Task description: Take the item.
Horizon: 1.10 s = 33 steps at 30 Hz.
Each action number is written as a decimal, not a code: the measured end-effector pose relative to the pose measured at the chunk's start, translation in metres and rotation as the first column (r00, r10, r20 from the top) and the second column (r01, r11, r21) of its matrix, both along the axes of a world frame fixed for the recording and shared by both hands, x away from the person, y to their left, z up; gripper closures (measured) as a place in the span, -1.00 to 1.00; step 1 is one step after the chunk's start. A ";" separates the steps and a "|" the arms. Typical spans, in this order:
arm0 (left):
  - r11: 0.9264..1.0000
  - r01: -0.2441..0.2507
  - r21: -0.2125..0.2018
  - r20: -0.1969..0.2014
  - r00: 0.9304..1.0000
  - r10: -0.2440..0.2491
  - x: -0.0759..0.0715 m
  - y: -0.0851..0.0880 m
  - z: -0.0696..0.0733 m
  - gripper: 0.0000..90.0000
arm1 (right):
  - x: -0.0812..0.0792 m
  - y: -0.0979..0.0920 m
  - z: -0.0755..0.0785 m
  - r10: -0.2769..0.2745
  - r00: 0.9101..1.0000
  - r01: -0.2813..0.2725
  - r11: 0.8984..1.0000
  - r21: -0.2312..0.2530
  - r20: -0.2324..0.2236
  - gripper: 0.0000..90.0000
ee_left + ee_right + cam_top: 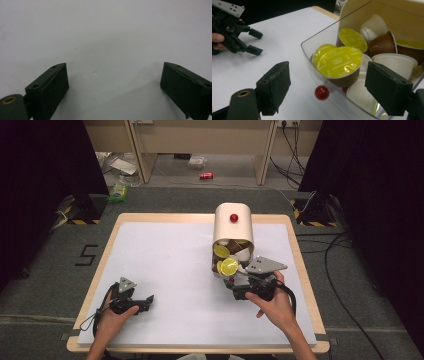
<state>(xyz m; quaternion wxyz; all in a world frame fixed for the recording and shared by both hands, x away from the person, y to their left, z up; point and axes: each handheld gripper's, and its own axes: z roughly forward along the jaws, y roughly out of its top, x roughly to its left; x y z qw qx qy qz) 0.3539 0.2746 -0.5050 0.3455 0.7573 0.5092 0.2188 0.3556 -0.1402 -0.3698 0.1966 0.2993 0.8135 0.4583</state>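
Right tool [325, 87] spread wide at clear drawer [312, 60] of capsule dispenser [233, 227], mid-right on worktop [165, 270], gripping nothing. Risk: jerky pull spills capsules [339, 62] or tips unit, w/ left tool [113, 85] released, resting far left.

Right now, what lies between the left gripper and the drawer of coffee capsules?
Bare white table cover, as the high view shows; nothing lies between the left gripper and the clear drawer.
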 end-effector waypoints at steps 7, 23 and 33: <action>1.000 0.000 0.000 0.000 1.000 0.000 0.000 0.000 0.000 -0.83 | 0.008 0.004 0.006 -0.023 1.000 0.022 1.000 0.012 0.018 -0.50; 1.000 0.000 0.000 0.000 1.000 0.000 0.000 0.000 0.000 -0.83 | 0.016 0.004 0.007 -0.068 0.998 0.068 0.998 0.010 0.001 -0.46; 1.000 0.000 0.000 0.000 1.000 0.000 0.000 0.000 0.000 -0.83 | 0.027 0.009 0.002 -0.084 0.996 0.084 0.996 0.012 -0.025 -0.38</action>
